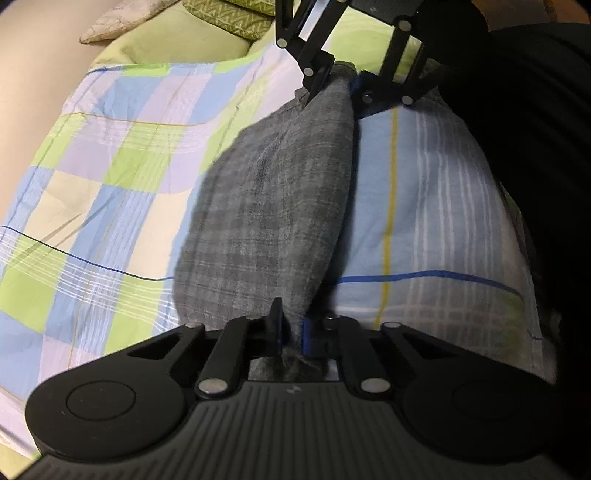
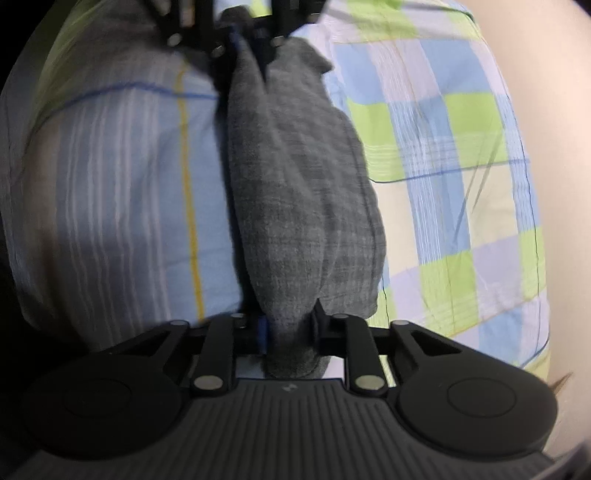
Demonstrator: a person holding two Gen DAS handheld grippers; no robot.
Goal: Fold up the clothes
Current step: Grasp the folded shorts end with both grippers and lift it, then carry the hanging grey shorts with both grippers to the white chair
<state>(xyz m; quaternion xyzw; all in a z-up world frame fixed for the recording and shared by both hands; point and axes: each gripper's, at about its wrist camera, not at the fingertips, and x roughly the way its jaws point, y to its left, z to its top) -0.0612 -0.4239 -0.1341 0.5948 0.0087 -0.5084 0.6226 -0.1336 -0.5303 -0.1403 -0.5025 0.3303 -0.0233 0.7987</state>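
A grey checked garment (image 1: 273, 206) hangs stretched between my two grippers above a bed. My left gripper (image 1: 291, 332) is shut on one end of it. My right gripper (image 1: 341, 83) shows at the top of the left wrist view, shut on the other end. In the right wrist view the same garment (image 2: 299, 199) runs from my right gripper (image 2: 288, 332), shut on it, up to my left gripper (image 2: 255, 48) at the top. The cloth sags in a loose fold between them.
A bed sheet (image 1: 96, 192) checked in blue, green and white lies under the garment. Green pillows (image 1: 229, 18) sit at the far end. A pale wall (image 2: 554, 110) borders the bed. A dark shape (image 1: 535, 129) fills the right side.
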